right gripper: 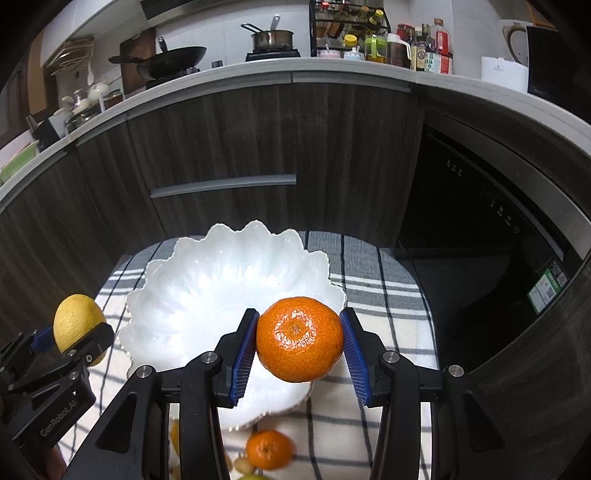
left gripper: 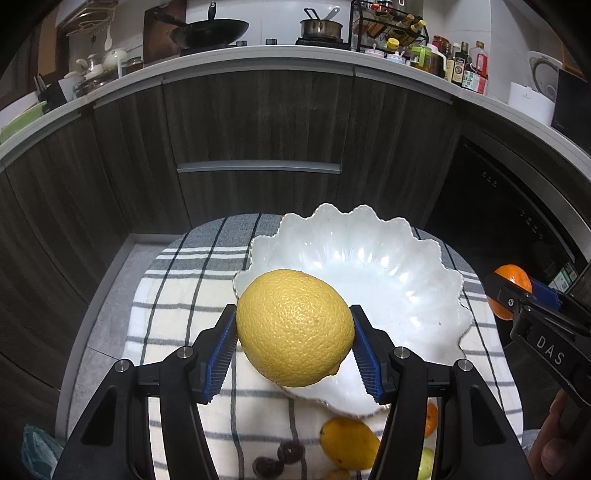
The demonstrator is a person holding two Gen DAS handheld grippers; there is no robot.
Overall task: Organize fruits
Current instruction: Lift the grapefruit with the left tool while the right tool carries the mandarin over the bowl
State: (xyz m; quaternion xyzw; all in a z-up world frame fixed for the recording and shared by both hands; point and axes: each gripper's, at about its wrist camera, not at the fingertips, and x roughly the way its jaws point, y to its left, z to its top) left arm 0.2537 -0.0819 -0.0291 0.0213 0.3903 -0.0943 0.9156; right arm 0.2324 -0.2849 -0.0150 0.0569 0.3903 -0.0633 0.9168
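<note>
- While the left gripper (left gripper: 293, 347) clamps the lemon (left gripper: 293, 328) between its blue pads at lower centre of the left view, the fruit hangs over the near rim of the white scalloped bowl (left gripper: 369, 258), which is empty.
- Because the lemon is broad and rounded and the pads catch only its flanks, it could, I judge, twist or slide out if it is let go too high, and strike the thin wavy rim.
- In the right view the right gripper (right gripper: 299, 341) is closed on the mandarin (right gripper: 299, 338) at lower centre, above the bowl's right edge.
- Both tools head for the same bowl, so they might knock together, or one fruit might bump the other on landing and roll out over the low edge.
- More fruit lies at the bottom of the left view: a small yellow fruit (left gripper: 347, 446), dark grapes (left gripper: 280, 458); a second mandarin (right gripper: 267, 448) shows in the right view.
- Everything rests on a striped cloth (left gripper: 177, 295) in grey and white, which might let the bowl shift.
- Beyond stand dark wood cabinets (left gripper: 258, 122), a grey counter with a wok (left gripper: 210, 31), a pot (left gripper: 319, 27) and bottles (left gripper: 461, 66) along the top.
</note>
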